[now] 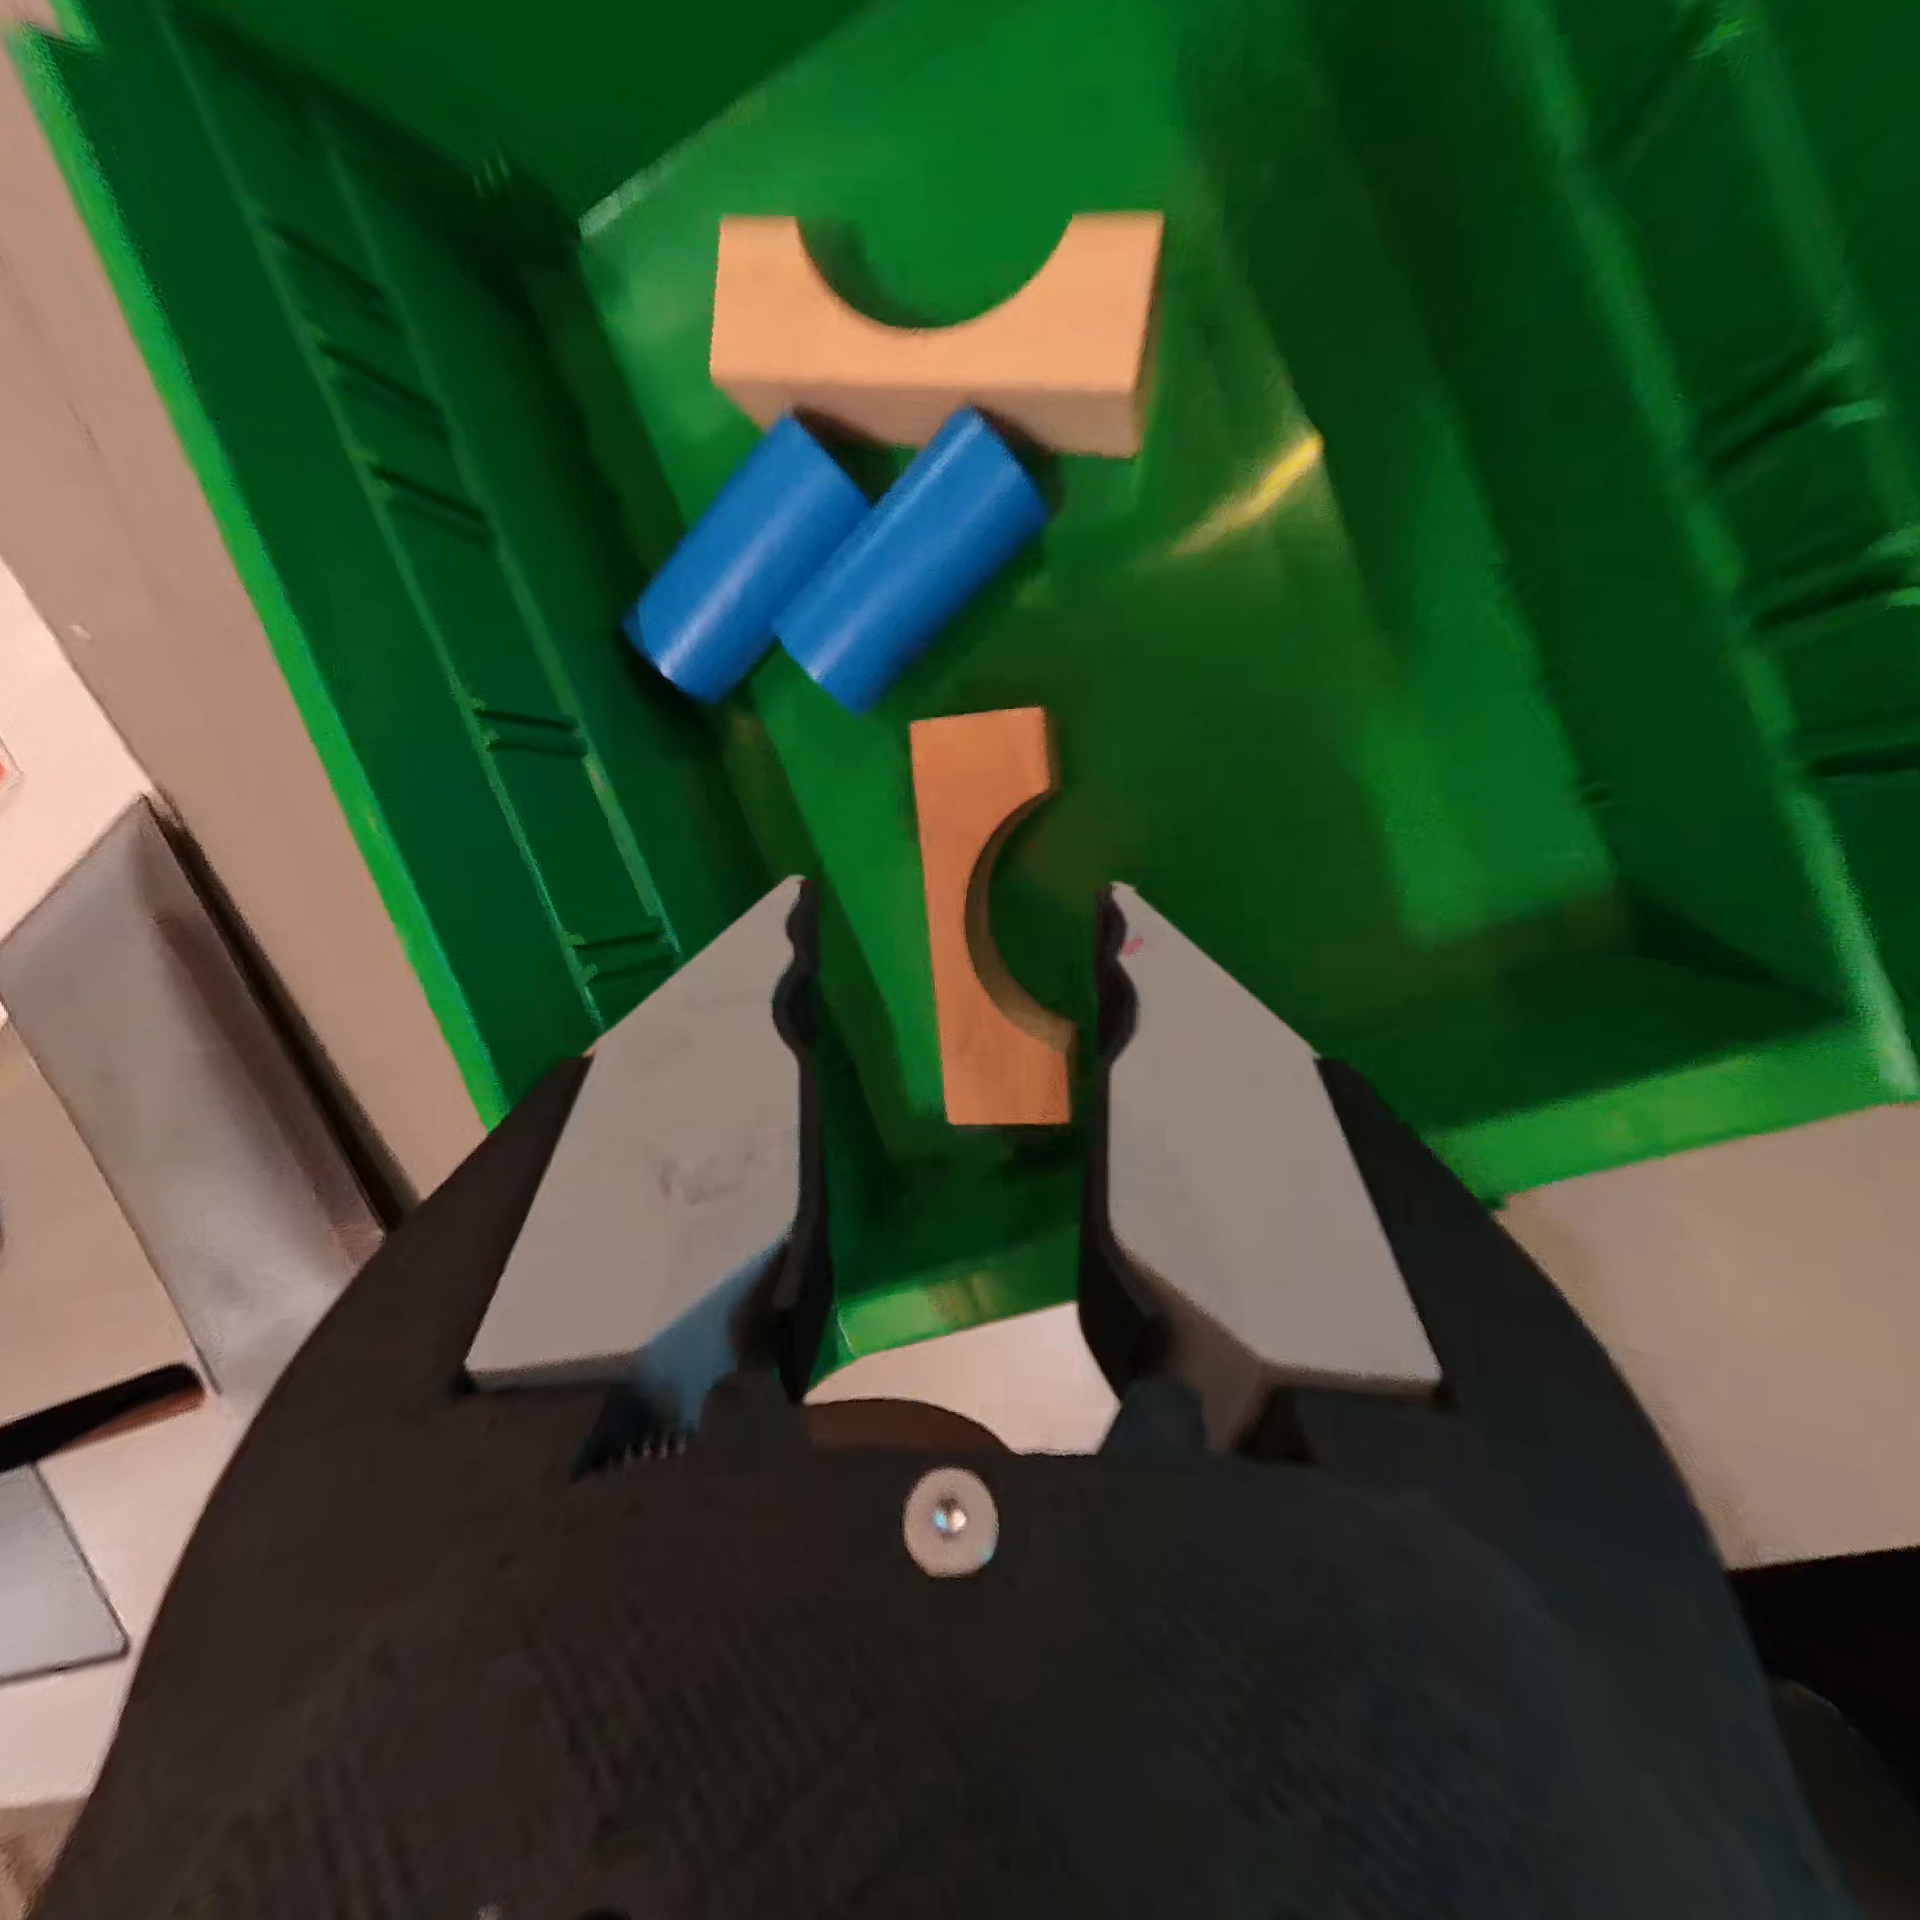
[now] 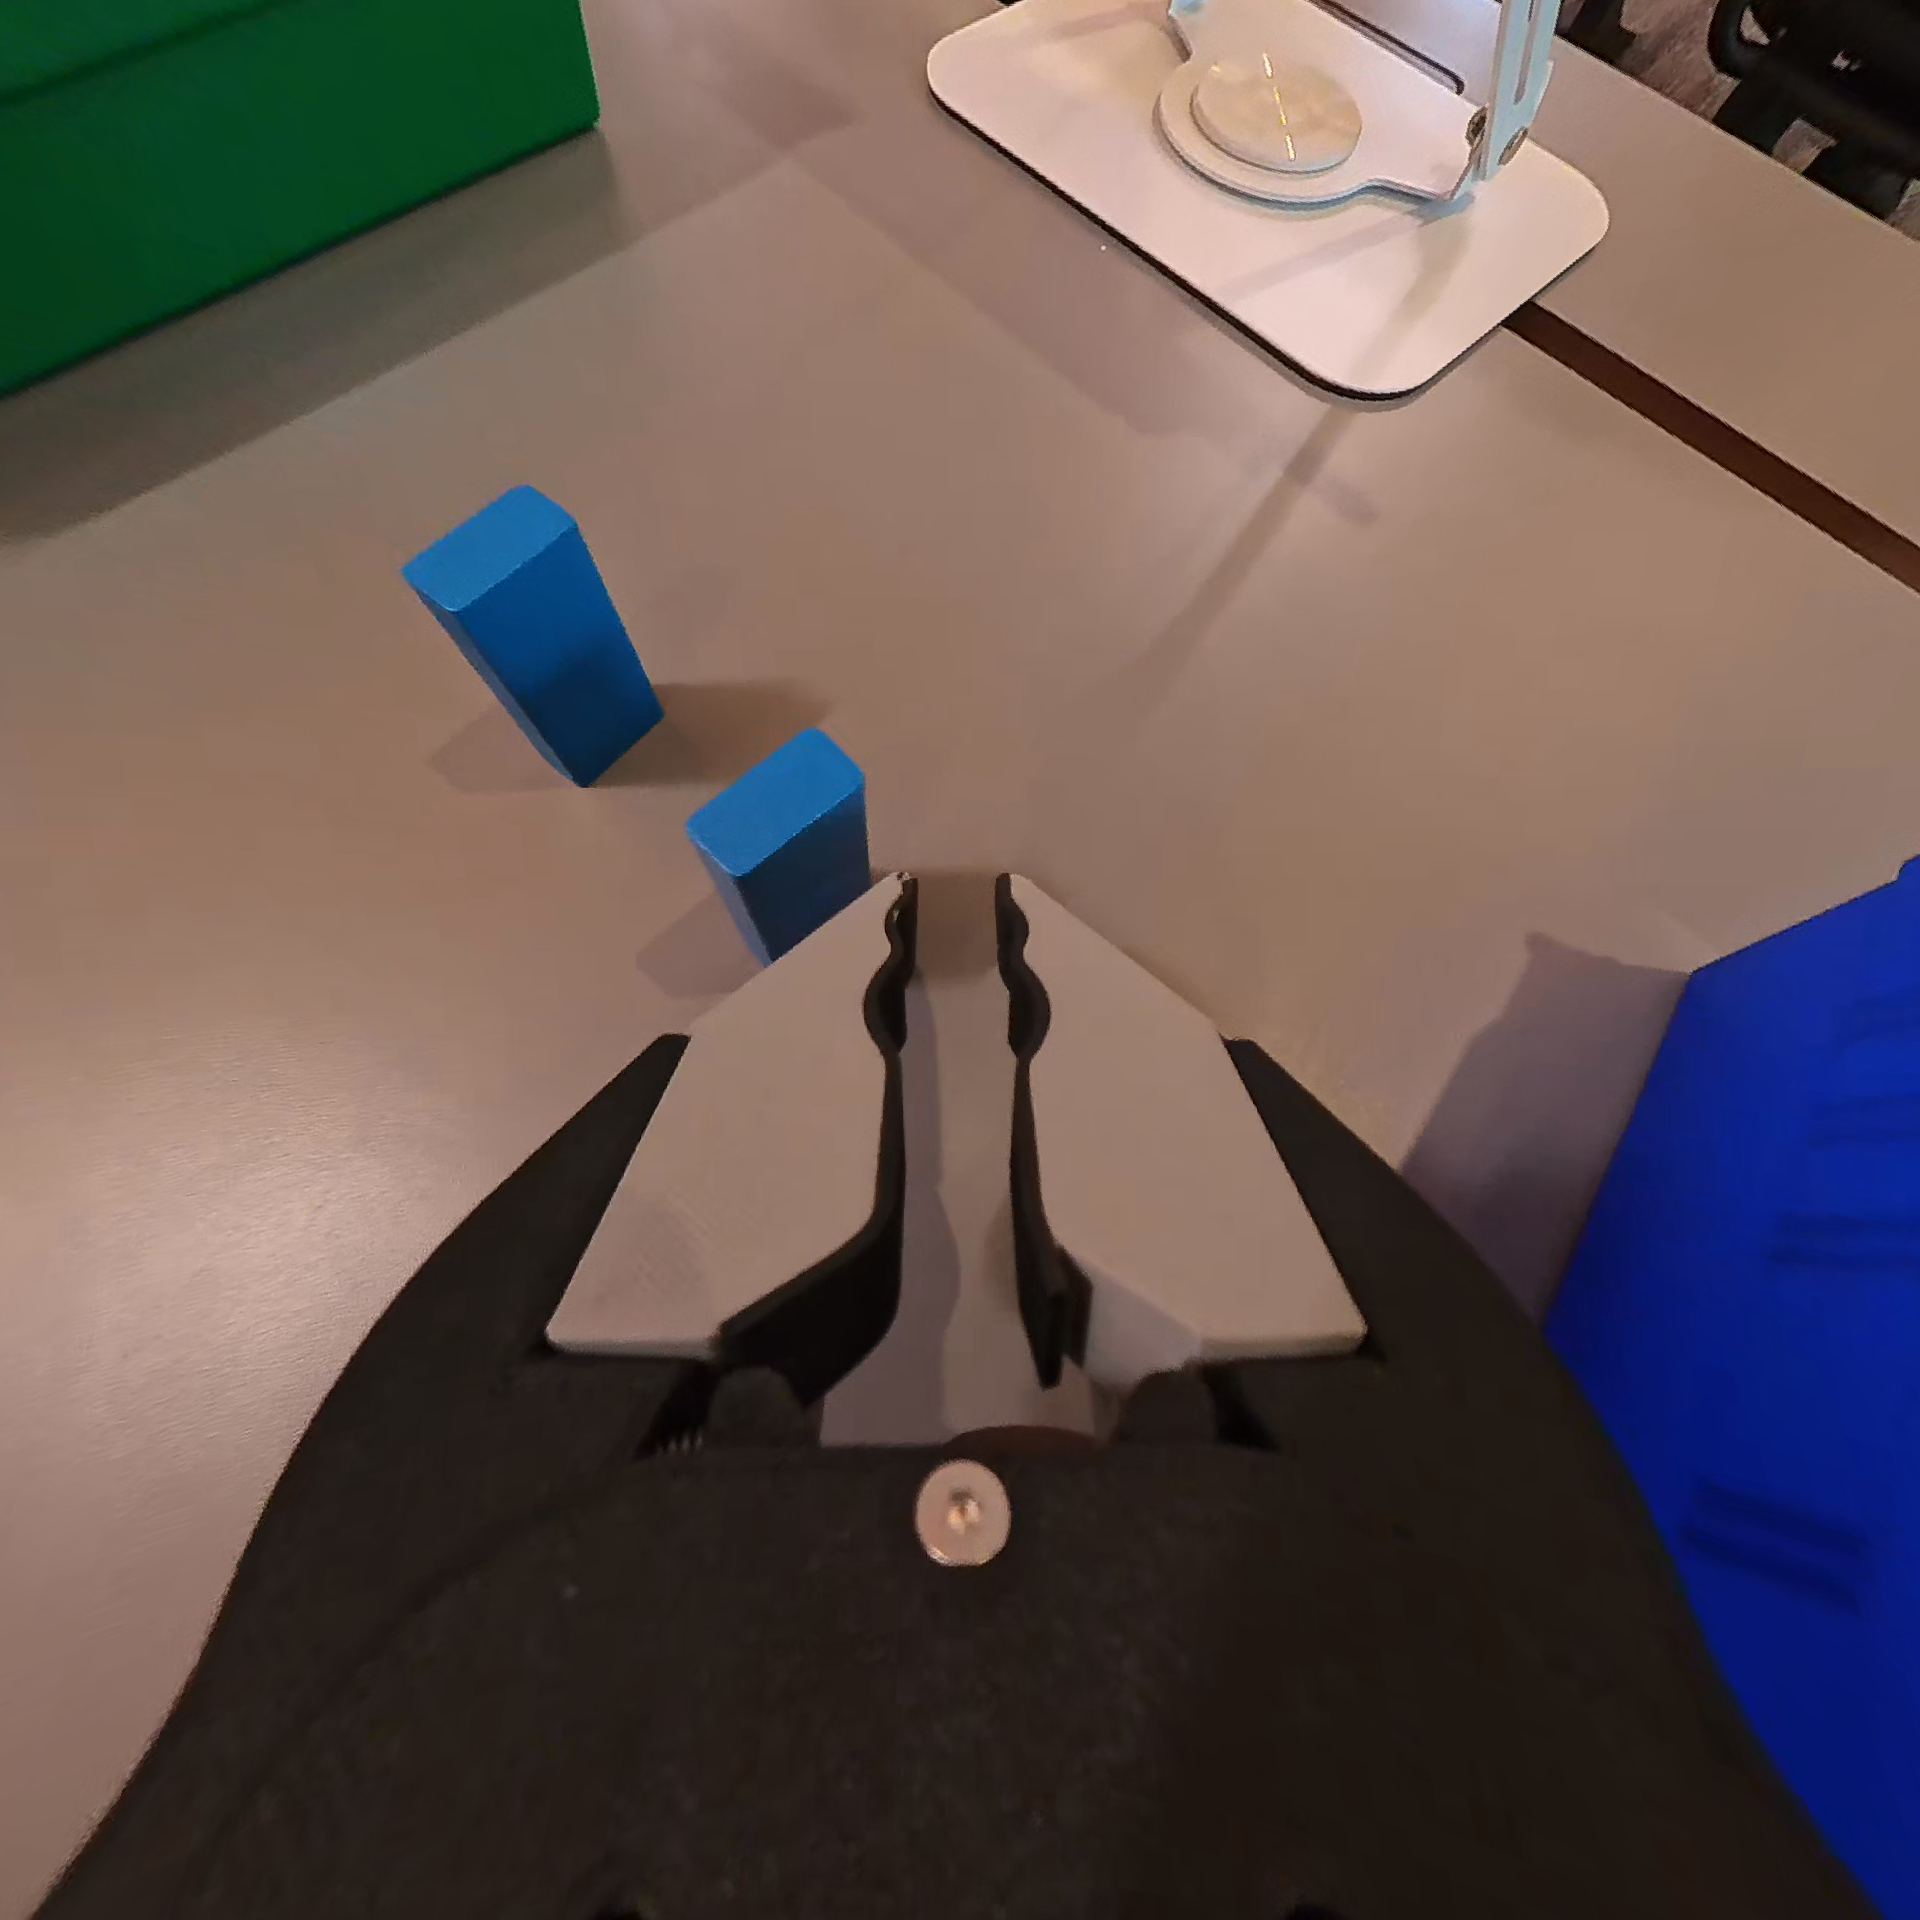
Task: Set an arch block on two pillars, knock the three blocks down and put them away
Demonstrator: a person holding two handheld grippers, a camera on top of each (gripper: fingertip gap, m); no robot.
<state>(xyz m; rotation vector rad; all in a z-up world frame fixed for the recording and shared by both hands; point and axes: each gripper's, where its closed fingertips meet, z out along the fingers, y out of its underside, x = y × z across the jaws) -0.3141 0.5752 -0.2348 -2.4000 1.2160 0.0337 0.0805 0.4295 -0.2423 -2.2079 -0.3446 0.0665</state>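
Observation:
In the left wrist view, my left gripper (image 1: pixel 956 899) is open over a green bin (image 1: pixel 1455 520). A wooden arch block (image 1: pixel 945 914) lies in the bin between my fingertips, with a gap on both sides. A second wooden arch block (image 1: pixel 935 364) lies farther in, with two blue cylinders (image 1: pixel 743 561) (image 1: pixel 909 561) beside it. In the right wrist view, two blue rectangular pillars (image 2: pixel 540 644) (image 2: pixel 784 842) stand upright on the grey table (image 2: pixel 1143 623). My right gripper (image 2: pixel 951 883) is empty with a narrow gap, its left finger just right of the nearer pillar.
The green bin (image 2: pixel 260 156) also shows at the far left of the right wrist view. A blue bin (image 2: pixel 1766 1299) stands at the right edge. A white stand base (image 2: pixel 1299 187) sits at the far right. A dark seam (image 2: pixel 1714 436) crosses the table there. The grippers' ends are close to 40 centimeters from one another.

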